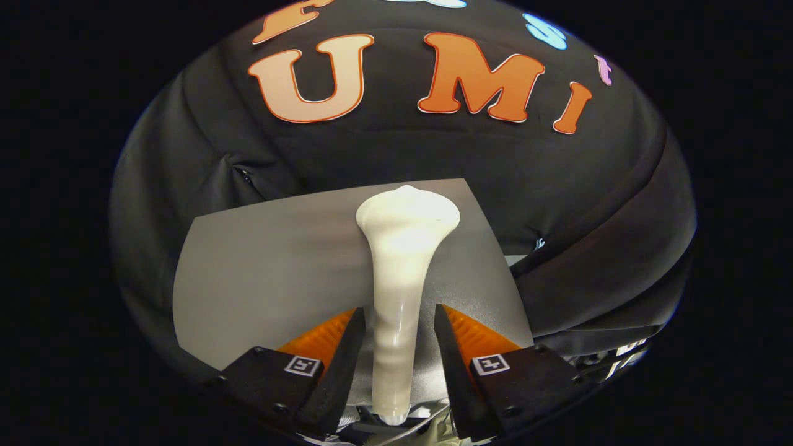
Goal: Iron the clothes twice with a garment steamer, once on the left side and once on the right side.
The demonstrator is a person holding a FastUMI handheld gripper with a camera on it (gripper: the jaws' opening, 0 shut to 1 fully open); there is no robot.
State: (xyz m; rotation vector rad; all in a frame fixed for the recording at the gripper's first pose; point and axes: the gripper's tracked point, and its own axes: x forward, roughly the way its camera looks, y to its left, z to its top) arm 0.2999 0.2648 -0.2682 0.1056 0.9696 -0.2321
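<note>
On the far left, the black cloth wall [186,155] of the booth hangs in soft folds, and a small dark fitting sits in a crease of it just above the near corner of the surface. Below that comes the grey tabletop [260,272], flat and matte, its left edge curving away and its back edge running right along the foot of the cloth. Moving toward the middle now, the gripper [399,347] has its left finger [337,365] angled in beside a pale shaft, and that shaft is the garment steamer [403,291], cream-white and glossy, standing up between the two fingers. Its narrow handle runs down between the fingers to their base, and its wide flared head rises beyond the fingertips, reaching the back edge of the tabletop as seen from here. A sliver of gap shows on each side of the handle, so whether the fingers are truly pressing on it or just flanking it, I cannot tell. The steamer blocks the middle strip of the table behind it. Past the right finger [455,365], the grey surface ends at a slanted edge, and the black cloth bulges forward in a thick dark fold, with some small bright clutter, too blurred to identify, low at the far right.
</note>
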